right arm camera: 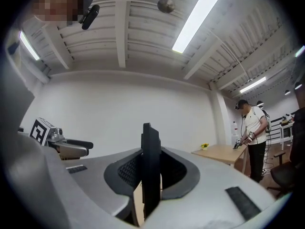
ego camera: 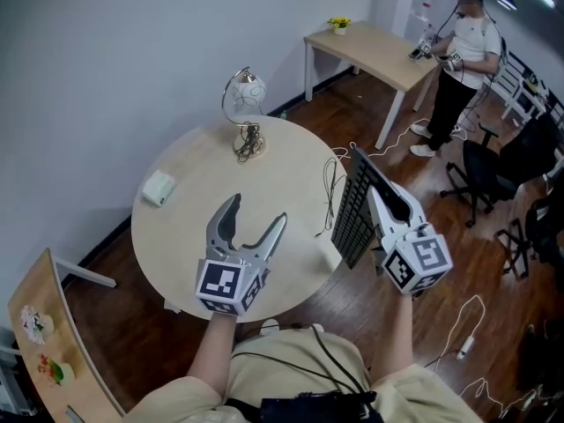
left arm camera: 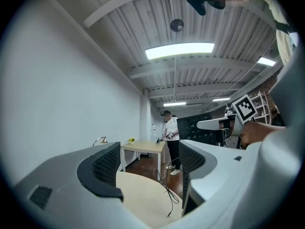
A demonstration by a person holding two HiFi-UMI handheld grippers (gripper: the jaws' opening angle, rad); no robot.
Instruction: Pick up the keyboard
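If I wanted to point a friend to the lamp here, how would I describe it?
Find the round pale wooden table beside the white wall. At its far edge stands the lamp: a shiny metal hoop around a white globe, with its cord bundled at its base. Its neighbour, a small pale box, lies low and flat.
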